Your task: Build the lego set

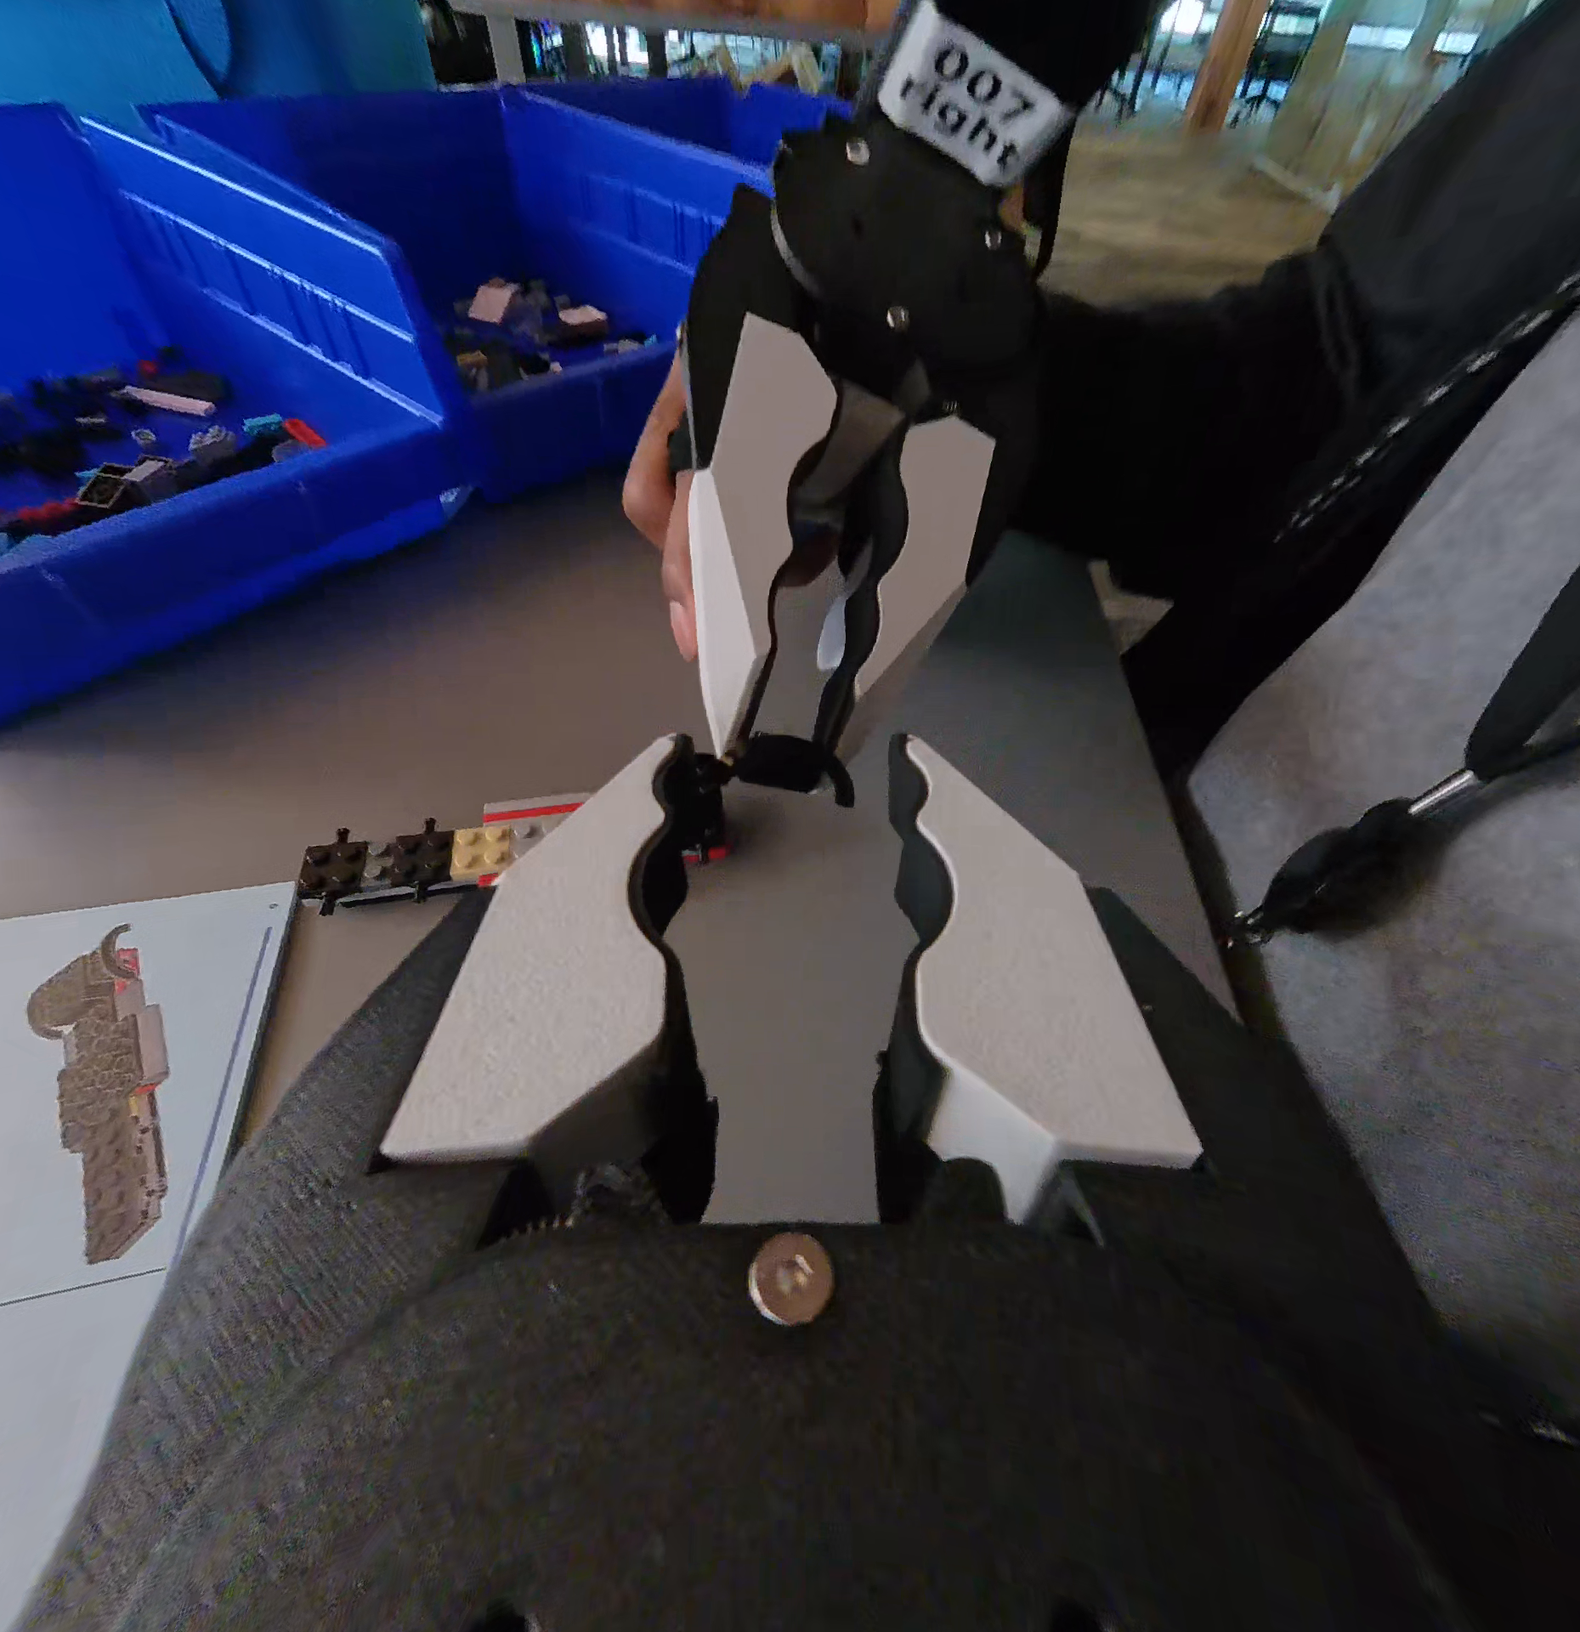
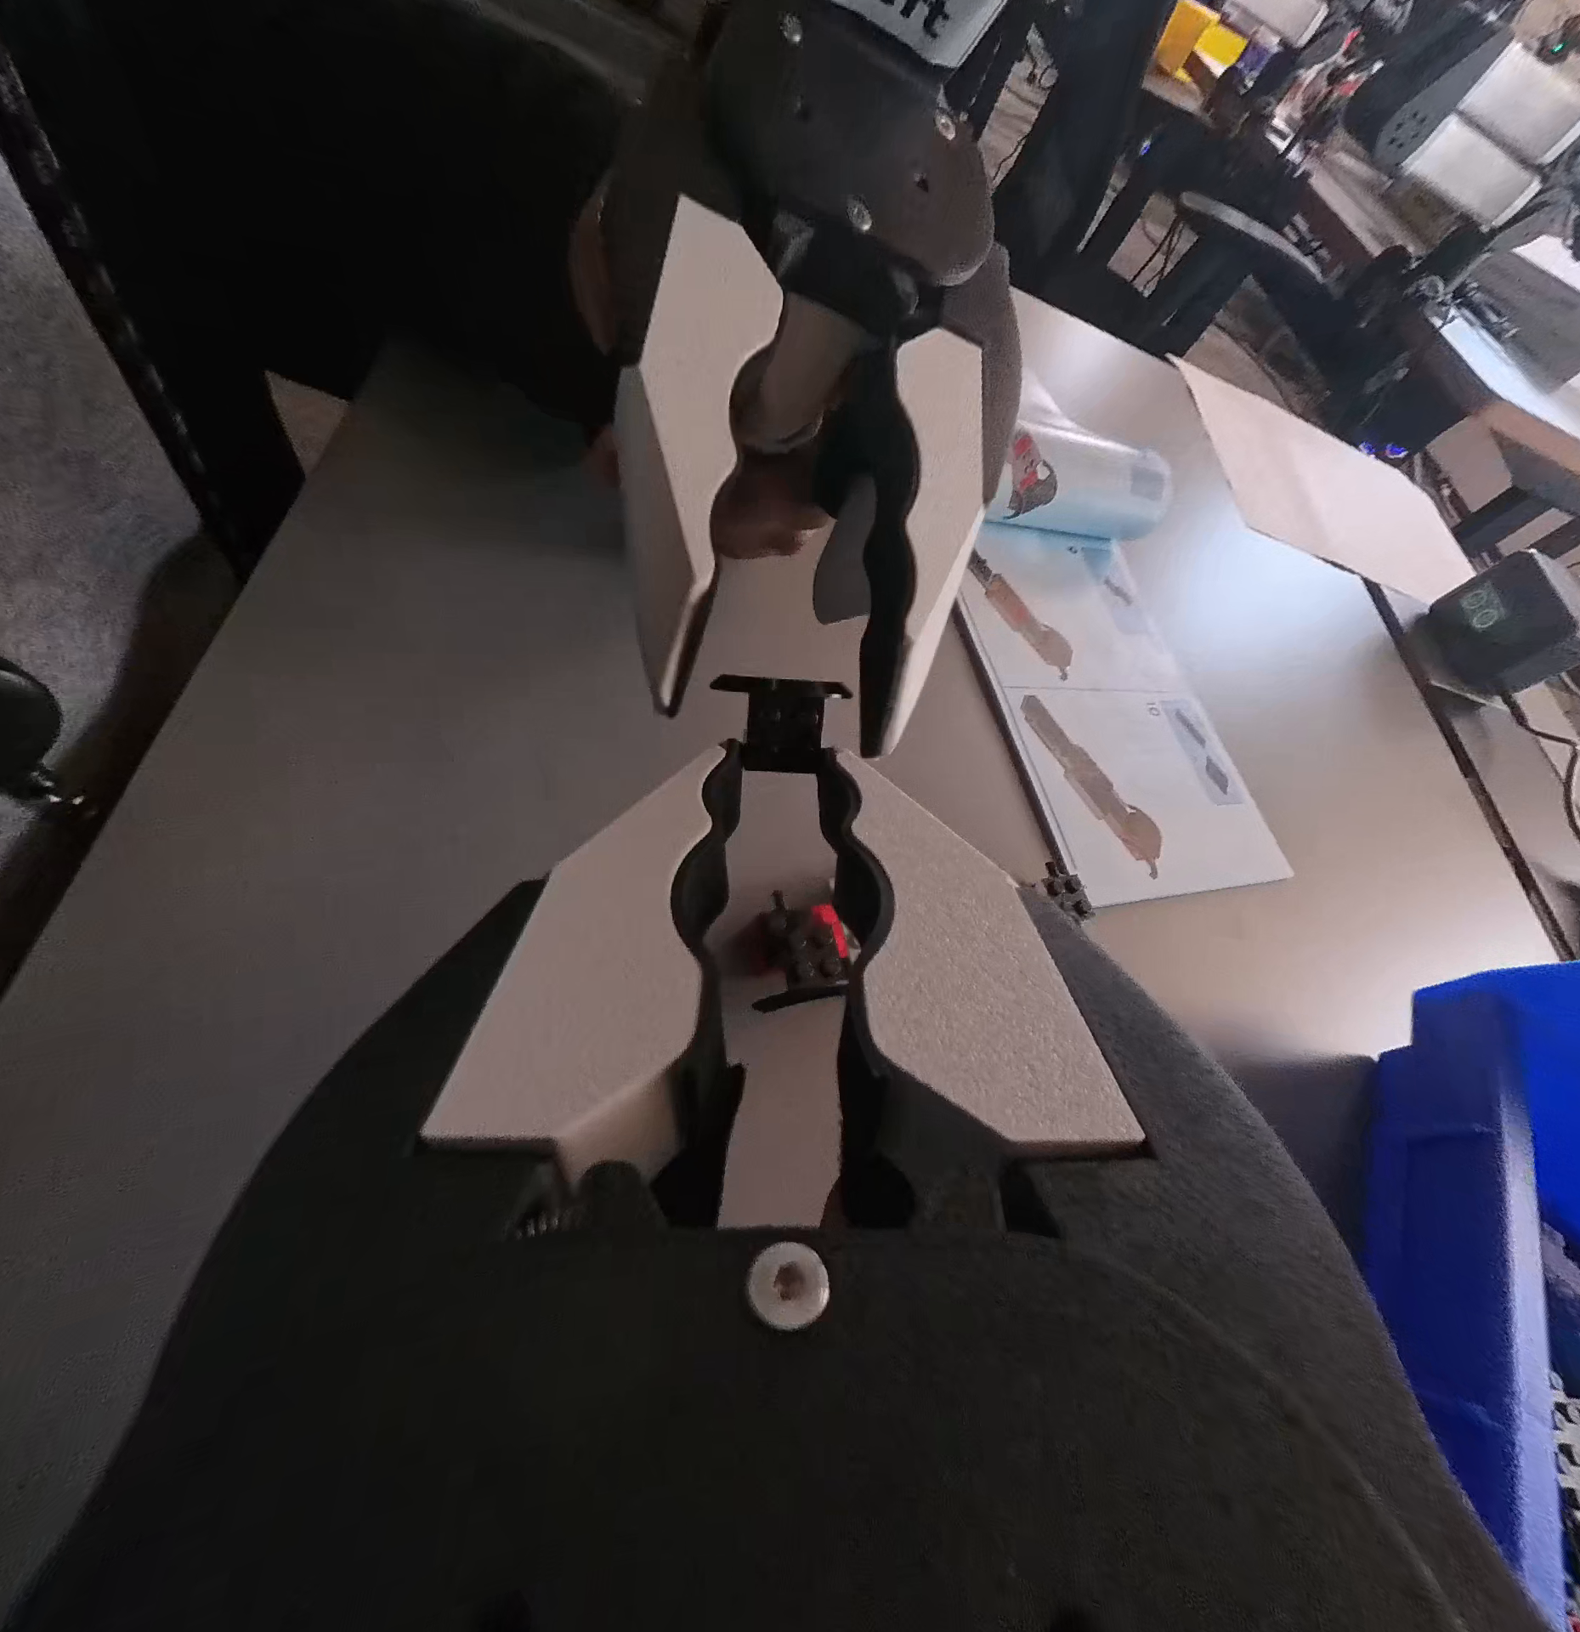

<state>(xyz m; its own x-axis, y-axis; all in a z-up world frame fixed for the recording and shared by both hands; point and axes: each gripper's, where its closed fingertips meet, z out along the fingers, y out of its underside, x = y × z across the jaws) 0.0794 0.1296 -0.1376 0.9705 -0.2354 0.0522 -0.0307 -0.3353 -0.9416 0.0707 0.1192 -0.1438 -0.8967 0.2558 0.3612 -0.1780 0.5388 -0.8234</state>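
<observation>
My right gripper (image 2: 782,751) is shut on a small black lego piece (image 2: 782,724) with side pins and holds it just above the grey table (image 2: 415,706). My left gripper (image 1: 790,768) is open, and its fingertips stand on either side of that piece without gripping it. In the left wrist view the right gripper (image 1: 782,761) comes down from above with the black piece (image 1: 782,764). The long, partly built lego model (image 1: 415,861) lies flat on the table, its right end hidden by my left finger. Its red and black end (image 2: 808,949) shows between the right fingers.
Blue bins (image 1: 239,353) with several loose bricks stand at the back left; one also shows in the right wrist view (image 2: 1492,1148). The open instruction booklet (image 1: 106,1104) lies beside the model (image 2: 1122,777). A person's dark sleeve (image 1: 1298,397) is at the table's edge. Less than 4 cm separates the two grippers' tips.
</observation>
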